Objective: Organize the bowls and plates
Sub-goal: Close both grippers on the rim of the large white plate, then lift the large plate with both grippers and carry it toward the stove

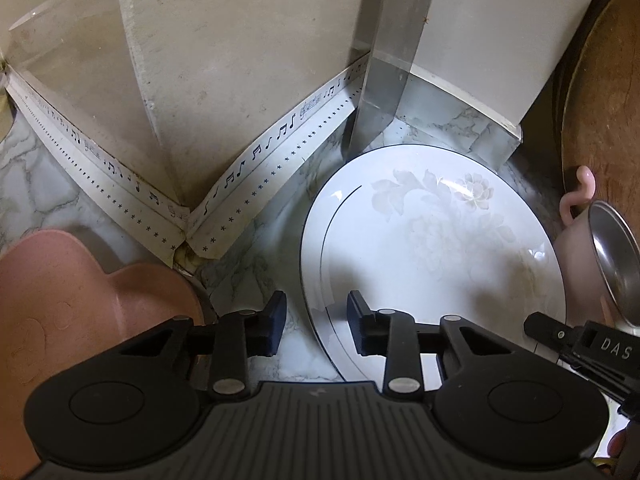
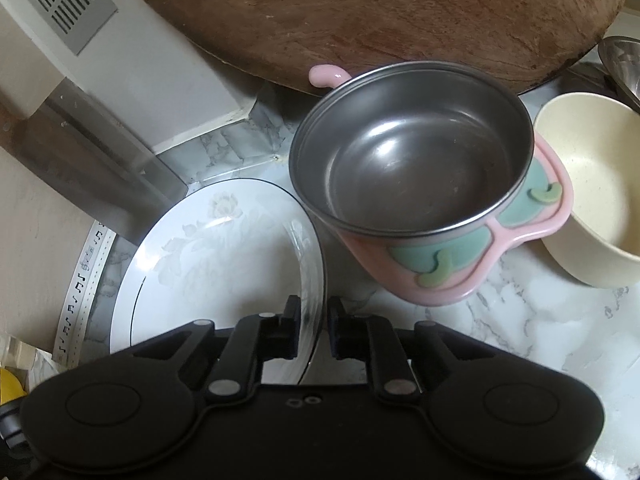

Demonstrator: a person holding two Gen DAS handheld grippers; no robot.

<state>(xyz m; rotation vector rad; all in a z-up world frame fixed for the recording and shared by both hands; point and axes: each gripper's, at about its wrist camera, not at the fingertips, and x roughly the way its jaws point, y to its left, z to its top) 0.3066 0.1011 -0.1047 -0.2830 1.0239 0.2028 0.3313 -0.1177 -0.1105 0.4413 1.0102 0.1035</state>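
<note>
A white plate with a pale flower print (image 1: 432, 248) lies on the marble counter; it also shows in the right wrist view (image 2: 208, 264). My left gripper (image 1: 316, 324) is open, its right finger over the plate's near left rim, holding nothing. My right gripper (image 2: 313, 330) is shut on the plate's right rim, one finger each side. A pink bowl with a steel liner (image 2: 412, 184) sits tilted just right of the plate, also seen in the left wrist view (image 1: 612, 260). A cream bowl (image 2: 592, 192) stands further right.
A pink heart-shaped dish (image 1: 80, 320) lies at the left. A large round wooden board (image 2: 380, 16) leans behind the bowls. A white box (image 1: 500, 40) and a metal post (image 1: 384, 60) stand behind the plate. The wall corner has music-note tape (image 1: 240, 176).
</note>
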